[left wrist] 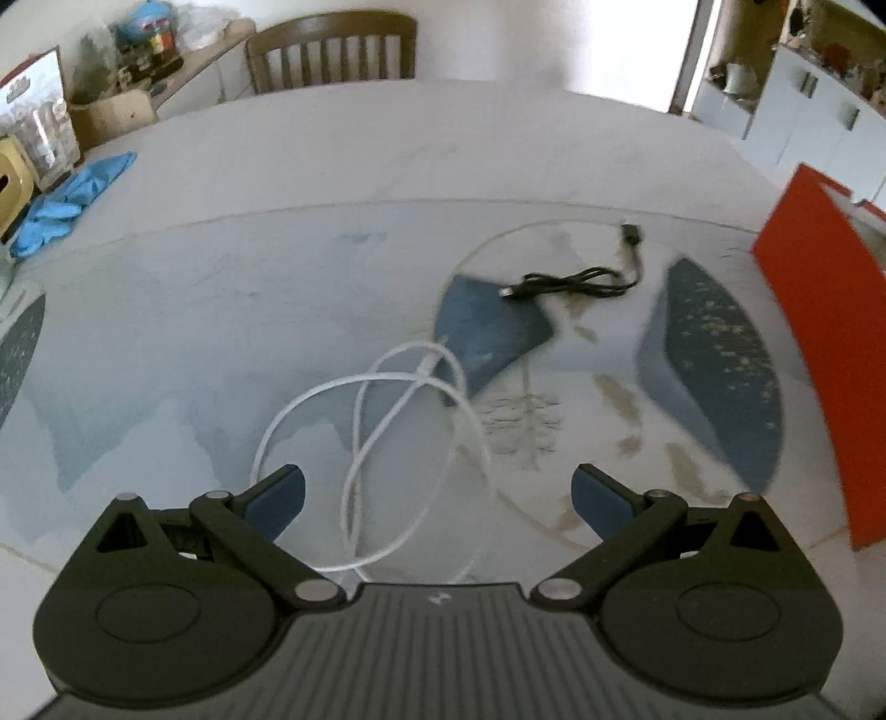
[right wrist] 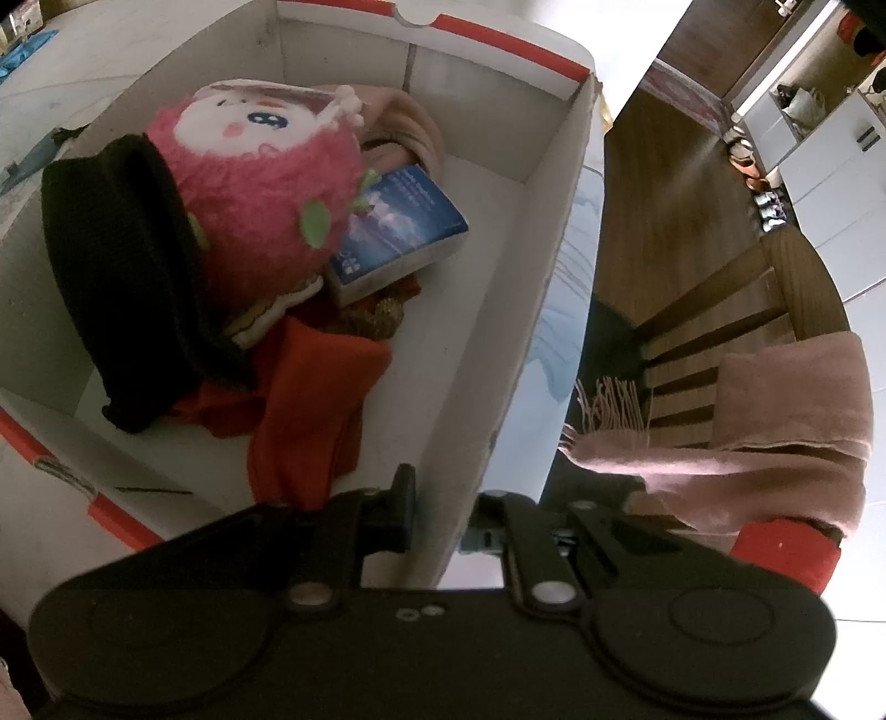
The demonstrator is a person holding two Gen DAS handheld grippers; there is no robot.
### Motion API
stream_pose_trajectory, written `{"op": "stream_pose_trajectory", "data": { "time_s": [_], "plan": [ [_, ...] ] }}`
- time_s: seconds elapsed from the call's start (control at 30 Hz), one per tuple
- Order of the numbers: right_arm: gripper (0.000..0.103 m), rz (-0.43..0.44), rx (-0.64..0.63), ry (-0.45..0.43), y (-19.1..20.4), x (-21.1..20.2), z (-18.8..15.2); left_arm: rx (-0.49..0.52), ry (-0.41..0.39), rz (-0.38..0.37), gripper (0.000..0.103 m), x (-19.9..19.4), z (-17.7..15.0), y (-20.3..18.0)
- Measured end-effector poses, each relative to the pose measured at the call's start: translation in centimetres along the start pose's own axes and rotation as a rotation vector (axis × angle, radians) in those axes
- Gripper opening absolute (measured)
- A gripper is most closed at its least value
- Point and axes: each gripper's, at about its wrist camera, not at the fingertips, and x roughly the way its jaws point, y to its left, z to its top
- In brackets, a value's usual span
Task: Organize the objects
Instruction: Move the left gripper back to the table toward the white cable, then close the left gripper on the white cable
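Observation:
In the left wrist view my left gripper [left wrist: 437, 498] is open wide above a looped white cable [left wrist: 387, 421] on the patterned tablecloth; the loop lies between and below the fingers, untouched. Farther off a short black cable [left wrist: 576, 279] lies on the cloth. At the right edge stands the red side of the box [left wrist: 819, 354]. In the right wrist view my right gripper [right wrist: 443, 515] is shut on the box's white side wall [right wrist: 498, 354], one finger inside and one outside. Inside the box lie a pink plush toy [right wrist: 260, 210], a black hat [right wrist: 116, 266], a blue packet [right wrist: 398, 221] and red cloth [right wrist: 315, 404].
Blue gloves [left wrist: 66, 194] lie at the table's far left beside boxes. A wooden chair [left wrist: 332, 50] stands behind the table. Another chair [right wrist: 736, 343] draped with a pink scarf [right wrist: 775, 421] stands right of the box, past the table edge.

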Motion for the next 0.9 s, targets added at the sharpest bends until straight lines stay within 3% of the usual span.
{"op": "stream_pose_trajectory", "data": {
  "time_s": [0.37,0.9],
  "plan": [
    [0.011,-0.005,0.005,0.002,0.1,-0.1,0.0,0.004,0.044,0.034,0.102,2.6,0.5,0.3],
    [0.011,-0.005,0.004,0.003,0.0,-0.1,0.0,-0.065,0.065,0.026,0.042,2.2,1.4,0.8]
  ]
}}
